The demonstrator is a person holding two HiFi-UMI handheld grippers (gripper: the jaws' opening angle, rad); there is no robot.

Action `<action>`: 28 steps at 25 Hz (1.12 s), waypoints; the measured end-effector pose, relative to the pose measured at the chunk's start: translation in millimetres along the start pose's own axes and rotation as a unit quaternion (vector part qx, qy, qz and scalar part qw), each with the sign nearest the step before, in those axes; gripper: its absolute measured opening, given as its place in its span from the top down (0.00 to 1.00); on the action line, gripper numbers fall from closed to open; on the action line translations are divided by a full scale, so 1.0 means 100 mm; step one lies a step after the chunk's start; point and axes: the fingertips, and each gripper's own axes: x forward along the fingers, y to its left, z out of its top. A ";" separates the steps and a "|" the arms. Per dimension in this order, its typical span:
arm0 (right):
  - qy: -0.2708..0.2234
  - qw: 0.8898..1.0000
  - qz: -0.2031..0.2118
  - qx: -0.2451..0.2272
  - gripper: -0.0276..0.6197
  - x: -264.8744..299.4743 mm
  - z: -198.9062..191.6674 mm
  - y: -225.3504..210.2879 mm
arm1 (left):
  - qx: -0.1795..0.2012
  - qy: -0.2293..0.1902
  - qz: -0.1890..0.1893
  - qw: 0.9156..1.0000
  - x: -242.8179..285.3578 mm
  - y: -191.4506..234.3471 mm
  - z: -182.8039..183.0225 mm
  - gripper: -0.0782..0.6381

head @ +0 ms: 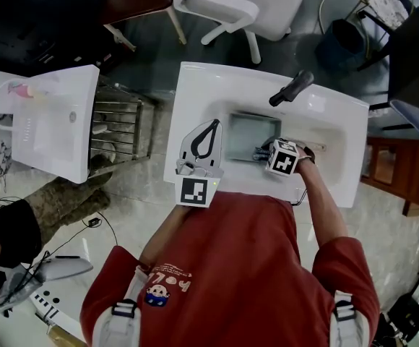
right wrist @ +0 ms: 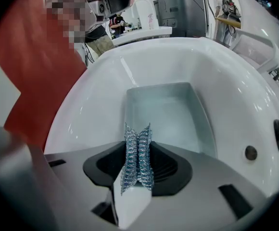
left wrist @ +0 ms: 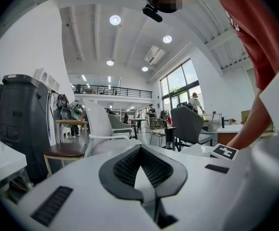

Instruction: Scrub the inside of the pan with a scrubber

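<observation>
Right gripper [right wrist: 137,148] nearest lens: jaws clamped on wire-mesh scrubber [right wrist: 137,165]. Mesh squeezed flat, tuft poking past tips so mesh, not jaws, would meet metal. Rectangular pan [right wrist: 163,112] lies flat in white sink [right wrist: 235,81], just ahead of and below scrubber. Contact unclear, likely hovering over pan's near end. Left gripper [head: 211,129] jaws pressed together, empty, raised at sink's near-left rim, aimed into room, probably parked clear. Pan unsteadied, could slide under scrubbing.

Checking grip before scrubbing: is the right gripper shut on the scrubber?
Shut: the right gripper pinches the scrubber between its jaws.
</observation>
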 end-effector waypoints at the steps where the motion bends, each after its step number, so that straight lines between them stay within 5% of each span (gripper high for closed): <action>1: 0.001 1.000 0.000 0.001 0.71 0.02 -0.02 0.00 | 0.000 0.000 -0.001 1.000 0.00 -0.01 0.00 0.88; 28: -0.019 0.998 -0.062 -0.007 0.71 0.03 -0.03 -0.24 | -0.002 0.005 0.000 1.000 -0.01 -0.02 -0.04 0.88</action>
